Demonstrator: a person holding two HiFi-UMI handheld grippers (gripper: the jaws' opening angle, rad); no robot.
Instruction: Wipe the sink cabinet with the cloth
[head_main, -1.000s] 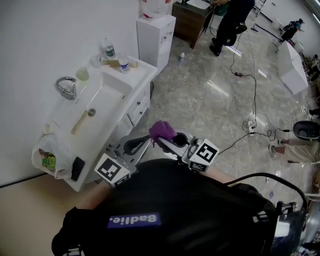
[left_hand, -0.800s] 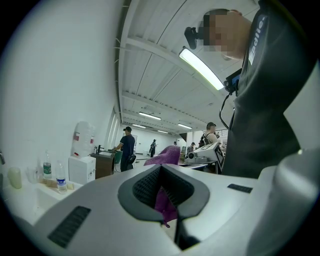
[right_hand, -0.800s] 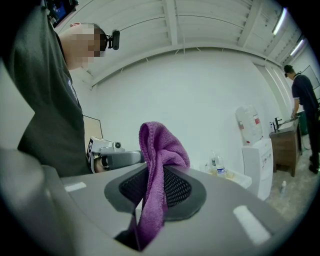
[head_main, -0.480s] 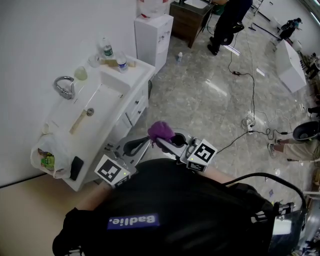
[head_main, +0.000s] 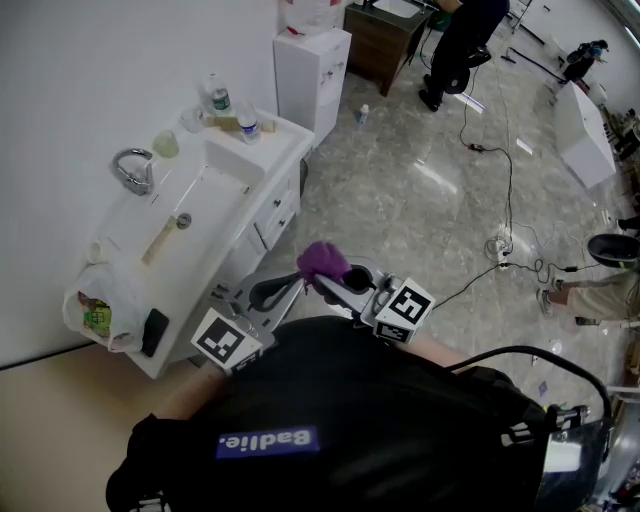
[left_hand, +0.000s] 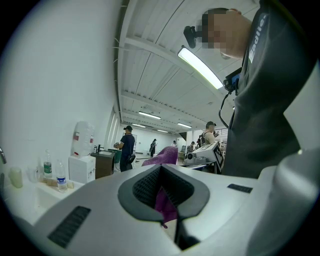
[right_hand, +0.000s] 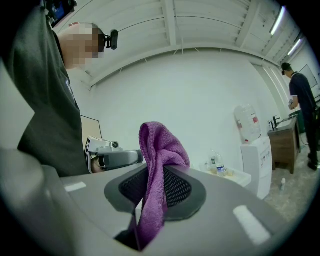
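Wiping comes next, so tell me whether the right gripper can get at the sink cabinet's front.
Probably yes: the right gripper, shut on the purple cloth, hangs near the sink cabinet with nothing between.

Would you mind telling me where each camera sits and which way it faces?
Head view: on the person's head, steeply down at sink cabinet; torso, left gripper, right gripper show.
Left gripper view: rides the left gripper, faces down the hall; torso shows.
Right gripper view: rides the right gripper, faces the wall; torso shows.
All share the purple cloth.

Purple cloth (white sink cabinet).
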